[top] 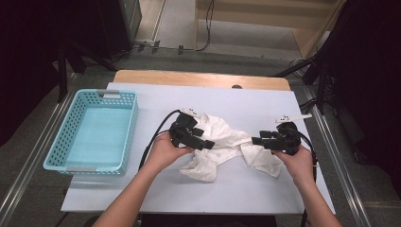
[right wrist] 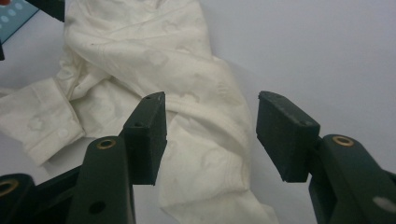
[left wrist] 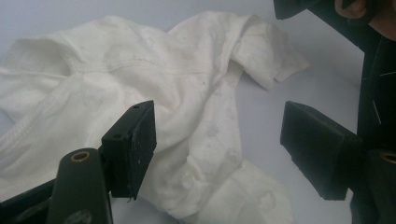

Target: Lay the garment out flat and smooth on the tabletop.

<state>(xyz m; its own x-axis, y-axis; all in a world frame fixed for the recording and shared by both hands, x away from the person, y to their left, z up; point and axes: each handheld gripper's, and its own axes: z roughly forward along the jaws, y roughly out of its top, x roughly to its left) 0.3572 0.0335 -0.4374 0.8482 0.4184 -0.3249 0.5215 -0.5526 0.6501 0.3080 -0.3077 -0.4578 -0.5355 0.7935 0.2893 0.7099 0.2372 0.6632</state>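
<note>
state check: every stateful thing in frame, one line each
white garment: crumpled, flat on the table, not folded, not gripped
left gripper: jaws open, over the garment, nothing clamped
right gripper: jaws open, over the garment's edge, nothing clamped
blue basket: upright, empty, left of the garment

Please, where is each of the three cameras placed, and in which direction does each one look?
High view: sits above the person's side, looks forward and down on the table, the blue basket and the white garment; both forearms, left claw and right claw show.
Left gripper view: rides on the left claw, looks along its open jaws at the garment.
Right gripper view: rides on the right claw, looks along its open jaws at the garment.
Shared: all views show the white garment on the table.
</note>
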